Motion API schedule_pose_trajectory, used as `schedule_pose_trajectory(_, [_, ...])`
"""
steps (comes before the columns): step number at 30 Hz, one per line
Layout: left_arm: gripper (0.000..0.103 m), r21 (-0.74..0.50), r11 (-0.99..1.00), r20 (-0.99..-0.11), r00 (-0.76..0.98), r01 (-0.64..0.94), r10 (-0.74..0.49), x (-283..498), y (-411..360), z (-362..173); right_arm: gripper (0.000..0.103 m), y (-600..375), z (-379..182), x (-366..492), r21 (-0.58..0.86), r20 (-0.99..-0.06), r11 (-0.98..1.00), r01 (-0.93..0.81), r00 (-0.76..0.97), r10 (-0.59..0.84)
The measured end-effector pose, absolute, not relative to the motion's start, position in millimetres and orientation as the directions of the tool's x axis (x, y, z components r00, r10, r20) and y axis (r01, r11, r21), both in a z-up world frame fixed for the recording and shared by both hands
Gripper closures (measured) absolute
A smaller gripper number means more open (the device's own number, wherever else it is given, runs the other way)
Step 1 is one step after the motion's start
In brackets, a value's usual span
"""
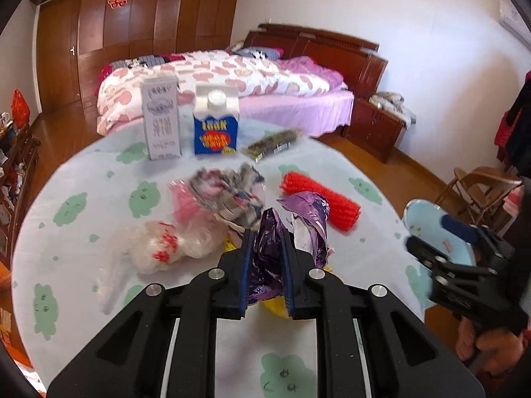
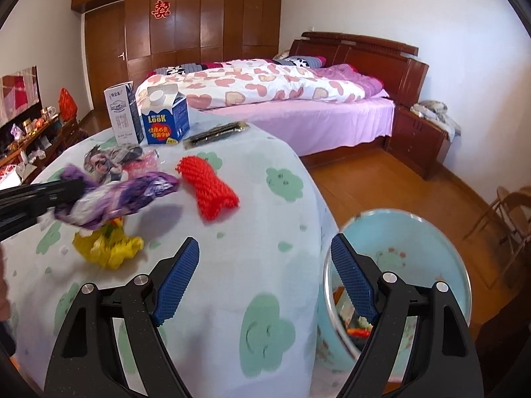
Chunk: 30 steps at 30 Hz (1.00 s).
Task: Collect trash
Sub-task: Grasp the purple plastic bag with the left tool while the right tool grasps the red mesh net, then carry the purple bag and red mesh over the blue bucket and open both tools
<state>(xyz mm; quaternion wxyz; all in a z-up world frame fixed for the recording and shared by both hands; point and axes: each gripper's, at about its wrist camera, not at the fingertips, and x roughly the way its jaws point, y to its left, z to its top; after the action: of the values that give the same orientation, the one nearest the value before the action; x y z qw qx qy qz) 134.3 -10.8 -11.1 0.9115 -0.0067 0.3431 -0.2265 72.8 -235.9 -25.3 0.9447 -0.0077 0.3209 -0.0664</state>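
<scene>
My left gripper (image 1: pixel 267 235) is shut on a crumpled purple wrapper (image 1: pixel 307 225) and holds it above the round table (image 1: pixel 83 248); the wrapper also shows in the right wrist view (image 2: pixel 122 195). A yellow wrapper (image 2: pixel 108 247) lies under it. My right gripper (image 2: pixel 265 248) is open and empty over the table's right edge, next to a light blue trash bin (image 2: pixel 428 248) with some trash inside. On the table lie a red foam net (image 2: pixel 209 184), a clear plastic bag (image 1: pixel 159 248), a crumpled printed wrapper (image 1: pixel 229 189), a dark snack packet (image 1: pixel 272 141) and two cartons (image 1: pixel 215 122).
A bed (image 2: pixel 282 99) with a heart-print quilt stands behind the table, a nightstand (image 2: pixel 421 139) to its right. Wooden wardrobes (image 2: pixel 199 26) line the back wall. A cluttered shelf (image 2: pixel 30 136) is at the left and a folding chair (image 2: pixel 507 222) at the right.
</scene>
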Motion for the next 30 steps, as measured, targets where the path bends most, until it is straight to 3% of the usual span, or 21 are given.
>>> schedule_pose_trajectory(7, [0.087,-0.152,0.933,-0.545,0.760,0.327,-0.355,118,30,24,0.026,-229,-27,129,-0.055,-0.632,0.995,0.089,0.768,-0.104])
schedule_pose_trajectory(14, [0.087,-0.159,0.962,-0.539,0.796,0.223,-0.274,121,73,27,0.027,-221,-43,177,-0.041,-0.699,0.998,0.046,0.712,-0.061])
schedule_pose_trajectory(20, [0.087,-0.182,0.967,-0.553,0.795,0.178,-0.250,125,85,21,0.059,-218,-52,189,-0.019,-0.758,1.000,-0.002,0.652,-0.013])
schedule_pose_trajectory(22, [0.087,-0.174,0.969,-0.555,0.796,0.173,-0.242,127,82,20,0.074,-219,-55,186,-0.019,-0.758,1.000,-0.001,0.652,-0.013])
schedule_pose_trajectory(24, [0.087,-0.168,0.970,-0.552,0.798,0.175,-0.240,125,80,19,0.079,-220,-56,184,0.002,-0.757,1.000,0.002,0.653,0.000])
schedule_pose_trajectory(30, [0.087,-0.175,0.966,-0.547,0.797,0.189,-0.255,120,74,20,0.081,-223,-46,154,0.037,-0.711,0.999,0.005,0.703,0.023])
